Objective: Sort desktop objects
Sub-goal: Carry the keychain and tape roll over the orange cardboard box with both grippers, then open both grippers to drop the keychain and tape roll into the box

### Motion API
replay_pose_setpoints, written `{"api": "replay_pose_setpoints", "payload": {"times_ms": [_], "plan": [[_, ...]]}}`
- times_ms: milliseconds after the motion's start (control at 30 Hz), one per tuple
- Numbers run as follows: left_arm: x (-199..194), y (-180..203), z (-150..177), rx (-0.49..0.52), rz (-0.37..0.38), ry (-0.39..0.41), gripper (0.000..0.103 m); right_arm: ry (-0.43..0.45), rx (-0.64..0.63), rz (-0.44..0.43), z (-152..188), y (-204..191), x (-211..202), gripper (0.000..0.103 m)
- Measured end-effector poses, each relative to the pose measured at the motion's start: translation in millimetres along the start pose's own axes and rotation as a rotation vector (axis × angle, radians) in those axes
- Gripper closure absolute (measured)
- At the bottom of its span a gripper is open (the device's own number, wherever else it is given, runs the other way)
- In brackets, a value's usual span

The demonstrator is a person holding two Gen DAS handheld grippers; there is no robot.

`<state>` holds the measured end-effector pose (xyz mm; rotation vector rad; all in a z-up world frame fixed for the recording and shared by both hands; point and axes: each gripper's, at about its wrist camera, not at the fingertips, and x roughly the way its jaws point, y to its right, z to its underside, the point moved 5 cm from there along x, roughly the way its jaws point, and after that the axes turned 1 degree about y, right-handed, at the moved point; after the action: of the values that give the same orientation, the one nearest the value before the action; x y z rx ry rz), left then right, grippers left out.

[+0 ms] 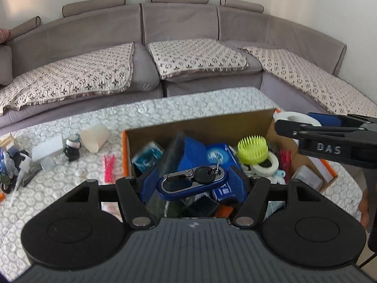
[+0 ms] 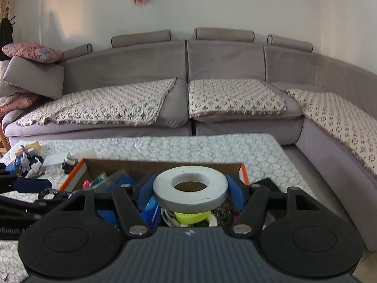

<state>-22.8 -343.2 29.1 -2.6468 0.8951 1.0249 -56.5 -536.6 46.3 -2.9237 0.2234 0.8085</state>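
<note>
My left gripper (image 1: 193, 184) is shut on a blue carabiner keychain (image 1: 188, 186) with a black key, held above the open cardboard box (image 1: 200, 123). My right gripper (image 2: 190, 189) is shut on a white roll of tape (image 2: 190, 189), also over the box (image 2: 165, 165). In the left wrist view the right gripper (image 1: 299, 123) reaches in from the right with the tape roll (image 1: 297, 118) over the box's right end. The box holds a yellow-green brush (image 1: 252, 149), blue packets (image 1: 218, 154), a tape roll (image 1: 266, 165) and other small things.
On the patterned tablecloth (image 1: 77, 188) left of the box lie a pink clothespin (image 1: 108, 165), a tipped paper cup (image 1: 94, 136), a small black bottle (image 1: 70, 151), a white card and a clutter of items (image 1: 11, 165). A grey sofa (image 2: 188, 94) stands behind the table.
</note>
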Motion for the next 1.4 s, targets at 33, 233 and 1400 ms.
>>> {"api": "replay_pose_setpoints", "payload": {"times_ms": [33,233,1400], "plan": [[2,0,1,-0.001,-0.001,-0.008,0.039,-0.005,-0.001,0.002,2,-1,1,0.038],[15,4,5,0.005,-0.010,-0.027,0.039,-0.034,-0.005,0.020,11,5,10,0.038],[-18,-8,5,-0.033,-0.081,0.011,0.000,-0.026,0.090,0.076,8,-3,1,0.000]]}}
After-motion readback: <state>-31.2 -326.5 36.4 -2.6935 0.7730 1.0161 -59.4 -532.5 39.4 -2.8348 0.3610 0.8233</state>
